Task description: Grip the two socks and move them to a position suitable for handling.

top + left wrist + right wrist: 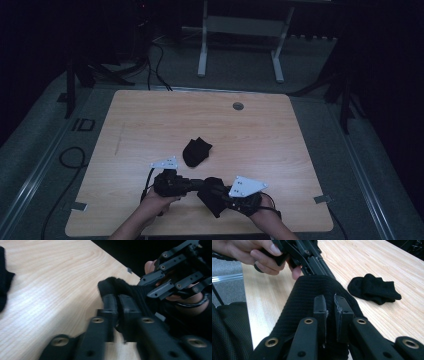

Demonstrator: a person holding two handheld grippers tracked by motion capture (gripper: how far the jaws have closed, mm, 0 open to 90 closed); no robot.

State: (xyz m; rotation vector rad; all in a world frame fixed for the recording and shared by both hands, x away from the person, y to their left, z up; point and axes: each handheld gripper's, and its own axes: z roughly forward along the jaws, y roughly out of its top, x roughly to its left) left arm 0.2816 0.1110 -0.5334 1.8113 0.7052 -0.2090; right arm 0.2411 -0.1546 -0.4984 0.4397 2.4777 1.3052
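Left tool and right tool both clamped on a black sock, near desk edge, second black sock lying just beyond

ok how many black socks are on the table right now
2. One sock is stretched between the left tool and the right tool near the table's front edge; both are shut on it. The other sock lies loose mid-table, just beyond them. None seems hidden.
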